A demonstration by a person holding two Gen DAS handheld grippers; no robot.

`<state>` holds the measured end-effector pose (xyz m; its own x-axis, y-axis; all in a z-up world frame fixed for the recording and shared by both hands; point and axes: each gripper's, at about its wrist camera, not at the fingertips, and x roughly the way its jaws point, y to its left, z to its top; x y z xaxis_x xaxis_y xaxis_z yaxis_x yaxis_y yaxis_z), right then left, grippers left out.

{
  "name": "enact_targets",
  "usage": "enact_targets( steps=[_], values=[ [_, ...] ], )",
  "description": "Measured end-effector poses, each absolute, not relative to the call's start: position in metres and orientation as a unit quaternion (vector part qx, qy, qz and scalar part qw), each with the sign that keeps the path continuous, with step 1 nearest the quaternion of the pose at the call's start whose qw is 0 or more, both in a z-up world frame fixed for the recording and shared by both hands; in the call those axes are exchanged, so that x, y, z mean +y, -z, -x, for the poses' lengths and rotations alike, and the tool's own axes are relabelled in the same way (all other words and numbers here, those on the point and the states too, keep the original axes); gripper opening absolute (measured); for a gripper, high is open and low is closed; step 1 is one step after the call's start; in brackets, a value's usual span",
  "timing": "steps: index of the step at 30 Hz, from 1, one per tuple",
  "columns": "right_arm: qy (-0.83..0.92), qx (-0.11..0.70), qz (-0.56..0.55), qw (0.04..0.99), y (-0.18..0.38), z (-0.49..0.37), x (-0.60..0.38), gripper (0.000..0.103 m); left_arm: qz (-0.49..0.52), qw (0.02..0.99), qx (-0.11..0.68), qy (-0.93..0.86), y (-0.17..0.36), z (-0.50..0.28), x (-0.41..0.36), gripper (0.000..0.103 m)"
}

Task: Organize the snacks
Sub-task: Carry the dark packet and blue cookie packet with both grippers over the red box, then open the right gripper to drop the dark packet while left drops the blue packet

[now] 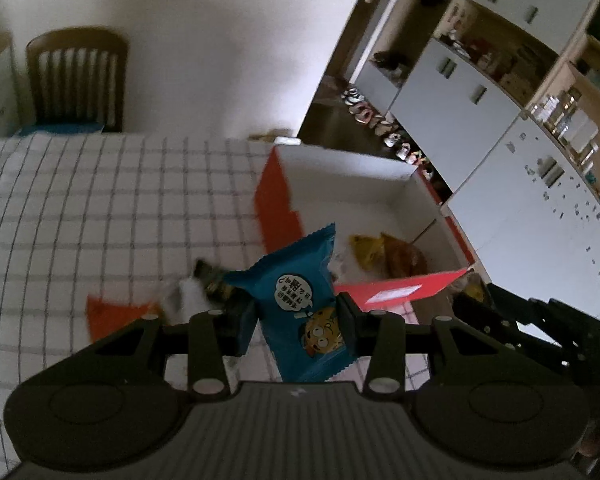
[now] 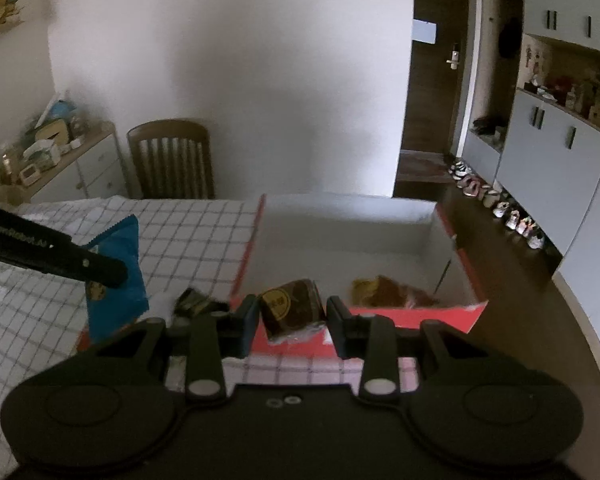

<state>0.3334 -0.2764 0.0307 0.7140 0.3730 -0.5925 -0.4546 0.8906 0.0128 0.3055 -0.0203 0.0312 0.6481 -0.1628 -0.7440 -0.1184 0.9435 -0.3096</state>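
The left gripper (image 1: 296, 320) clamped a blue snack packet (image 1: 300, 312) above the checked tablecloth (image 1: 100, 208); the right gripper (image 2: 292, 316) clenched a brown packet (image 2: 292, 308) over the red box (image 2: 452, 312). Yellow and brown snacks (image 2: 388, 292) lay boxed; dark packets (image 2: 196, 300) remained outside.

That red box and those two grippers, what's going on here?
Someone is packing snacks into the open red box on the checked table. The left gripper grips a blue snack packet; the right gripper grips a brown snack packet at the box's near edge. A yellow and brown packet already lies inside.
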Motion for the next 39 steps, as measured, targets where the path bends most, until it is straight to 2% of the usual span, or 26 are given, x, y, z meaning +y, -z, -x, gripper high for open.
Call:
enact_targets(
  steps=[13, 20, 29, 39],
  values=[
    [-0.218, 0.316, 0.073, 0.921, -0.009, -0.414, -0.297, 0.036, 0.116, 0.901, 0.419, 0.004, -0.023, -0.405, -0.082, 0.042],
    [-0.22, 0.347, 0.076, 0.909, 0.018, -0.452, -0.296, 0.036, 0.107, 0.882, 0.458, -0.026, 0.015, -0.449, -0.096, 0.042],
    [-0.226, 0.403, 0.096, 0.882, 0.057, -0.481, -0.285, 0.036, 0.098, 0.858, 0.502, -0.048, 0.055, -0.472, -0.105, 0.042],
    [-0.24, 0.421, 0.102, 0.869, 0.062, -0.496, -0.282, 0.036, 0.093, 0.851, 0.515, -0.053, 0.068, -0.476, -0.114, 0.042]
  ],
)
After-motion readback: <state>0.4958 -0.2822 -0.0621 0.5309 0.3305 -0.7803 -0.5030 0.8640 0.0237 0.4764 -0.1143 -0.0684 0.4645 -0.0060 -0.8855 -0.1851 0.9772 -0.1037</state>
